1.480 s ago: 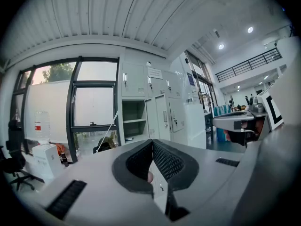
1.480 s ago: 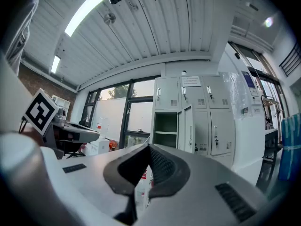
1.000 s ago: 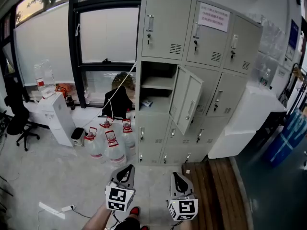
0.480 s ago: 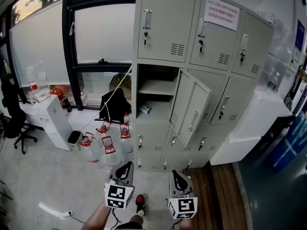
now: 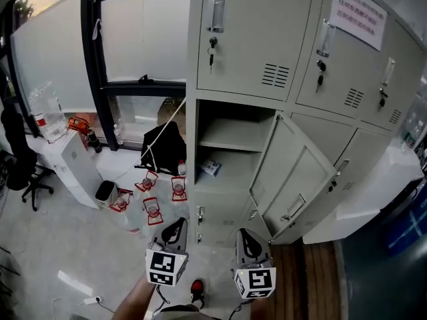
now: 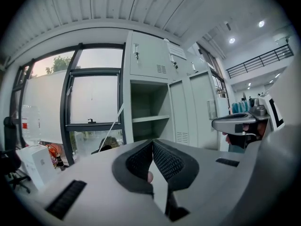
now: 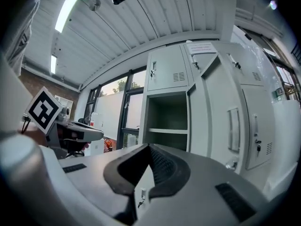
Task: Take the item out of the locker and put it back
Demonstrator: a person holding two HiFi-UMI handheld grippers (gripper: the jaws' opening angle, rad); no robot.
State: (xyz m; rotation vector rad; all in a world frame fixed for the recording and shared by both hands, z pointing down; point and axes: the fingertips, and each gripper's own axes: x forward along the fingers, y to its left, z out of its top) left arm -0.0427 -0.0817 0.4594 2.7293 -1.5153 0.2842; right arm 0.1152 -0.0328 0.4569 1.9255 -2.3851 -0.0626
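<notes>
Locker: grey bank, one middle-row compartment open, its door swung out to the right. Water jugs on the floor just left of the locker's base. Left gripper and right gripper side by side before the locker, clear of it. Each has its jaws pressed together with nothing between. Item: small white-and-blue box on the open compartment's floor, under the inner shelf.

A large dark-framed window fills the upper left, bright with daylight. Below it lies pale grey floor, with a black office chair at the left edge, water jugs at centre and wooden boards at lower right.
</notes>
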